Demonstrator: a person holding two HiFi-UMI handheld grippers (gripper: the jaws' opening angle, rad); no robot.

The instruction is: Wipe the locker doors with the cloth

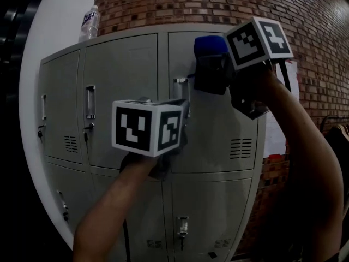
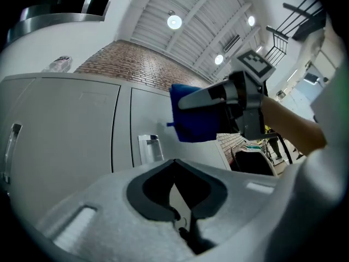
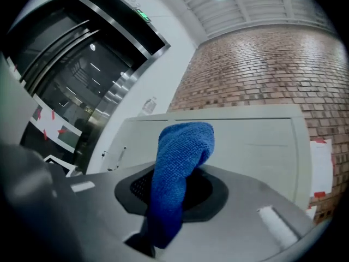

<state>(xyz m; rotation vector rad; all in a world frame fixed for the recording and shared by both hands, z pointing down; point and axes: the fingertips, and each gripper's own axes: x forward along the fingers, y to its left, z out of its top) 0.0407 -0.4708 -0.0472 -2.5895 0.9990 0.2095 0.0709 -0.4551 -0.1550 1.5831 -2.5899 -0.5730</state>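
Observation:
The grey lockers (image 1: 125, 81) stand against a brick wall. My right gripper (image 1: 214, 64) is shut on a blue cloth (image 1: 210, 45), which it holds up at the top of the upper right door (image 1: 218, 130). In the right gripper view the cloth (image 3: 182, 157) hangs out between the jaws and hides their tips. My left gripper (image 1: 181, 112) is lower, in front of that door's metal handle (image 1: 181, 89). Its jaws (image 2: 174, 165) are shut with nothing in them, and the handle (image 2: 150, 147) lies just beyond them to the left. In the left gripper view the cloth (image 2: 196, 119) shows above.
A plastic bottle (image 1: 89, 23) stands on top of the lockers at the left. A brick wall (image 1: 218, 4) rises behind. A white column (image 1: 60, 21) is at the left. White paper (image 1: 292, 75) hangs on the wall to the right, with a clothes rack (image 1: 335, 127) beyond.

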